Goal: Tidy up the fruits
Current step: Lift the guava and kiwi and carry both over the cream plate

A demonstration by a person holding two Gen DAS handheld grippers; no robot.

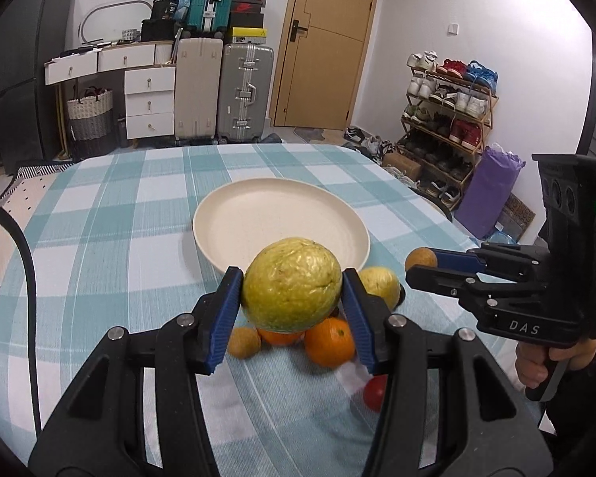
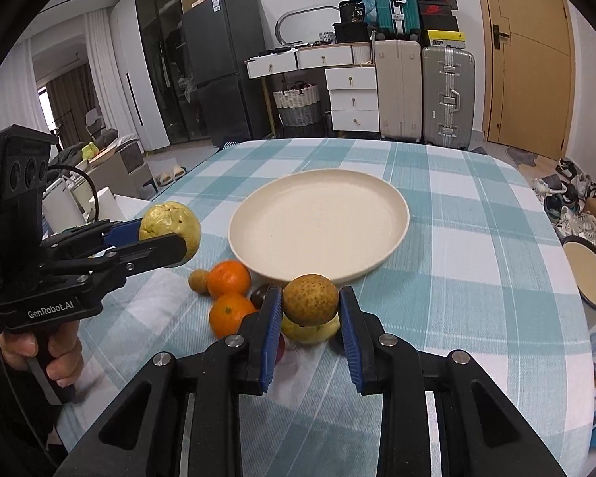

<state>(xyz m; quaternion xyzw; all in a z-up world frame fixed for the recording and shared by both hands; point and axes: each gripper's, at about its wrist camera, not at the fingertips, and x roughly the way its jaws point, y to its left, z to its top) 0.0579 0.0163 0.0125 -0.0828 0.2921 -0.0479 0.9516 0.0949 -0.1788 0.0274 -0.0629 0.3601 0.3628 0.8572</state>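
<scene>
My left gripper (image 1: 292, 290) is shut on a large yellow-green fruit (image 1: 292, 284) and holds it above the fruit pile, just short of the cream plate (image 1: 226, 214). The same fruit (image 2: 171, 224) shows in the right wrist view. My right gripper (image 2: 310, 302) is shut on a small brown speckled fruit (image 2: 310, 298), also lifted near the plate's (image 2: 393, 206) front rim; it shows in the left wrist view (image 1: 419, 259). On the cloth below lie two oranges (image 2: 228, 278), a small brown fruit (image 2: 198, 280), a yellow fruit (image 2: 310, 332), a dark fruit (image 2: 260, 296) and a red one (image 1: 374, 393).
The table has a teal checked cloth (image 2: 457, 238). A white enamel mug (image 2: 590, 278) stands at the right edge. Suitcases, drawers, a door and a shoe rack (image 1: 449, 119) stand beyond the table.
</scene>
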